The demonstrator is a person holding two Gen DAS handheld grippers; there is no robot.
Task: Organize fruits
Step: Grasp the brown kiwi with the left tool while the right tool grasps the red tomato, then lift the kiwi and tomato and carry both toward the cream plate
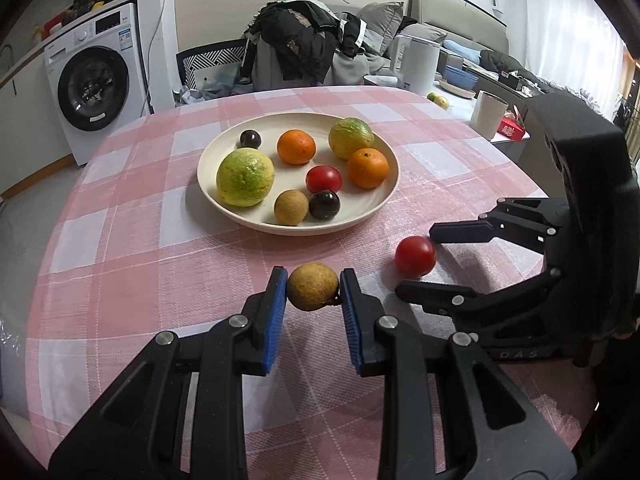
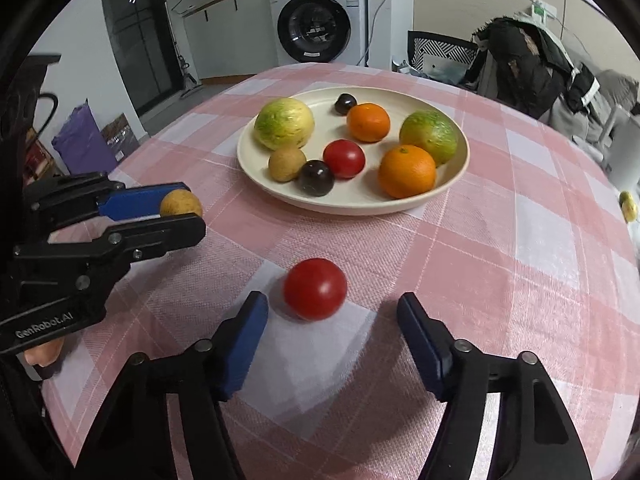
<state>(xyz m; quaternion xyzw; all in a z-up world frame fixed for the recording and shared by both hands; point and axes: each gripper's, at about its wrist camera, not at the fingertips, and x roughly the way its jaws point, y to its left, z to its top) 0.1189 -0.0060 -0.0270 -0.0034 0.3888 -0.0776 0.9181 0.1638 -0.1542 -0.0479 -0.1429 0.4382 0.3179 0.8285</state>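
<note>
Two fruits are off the plate. One, a small tan-brown fruit (image 1: 313, 286), is clenched between the blue pads of the left gripper (image 1: 313, 294), held clear above the pink checked tablecloth (image 1: 132, 248). The other, a red tomato (image 2: 315, 289), lies on the cloth between the fingers of the right gripper (image 2: 332, 314); those jaws stand apart and neither pad touches it, the tomato sitting nearer the left one.

At twelve o'clock from the tomato in the right wrist view stands the cream plate (image 2: 360, 204). Around its middle sit a second tomato (image 2: 344, 159), two oranges (image 2: 407, 171), two yellow-green fruits (image 2: 284, 123), two dark plums (image 2: 317, 178) and another tan fruit (image 2: 287, 164).

Beyond the table at eleven o'clock is a washing machine (image 2: 318, 26).
</note>
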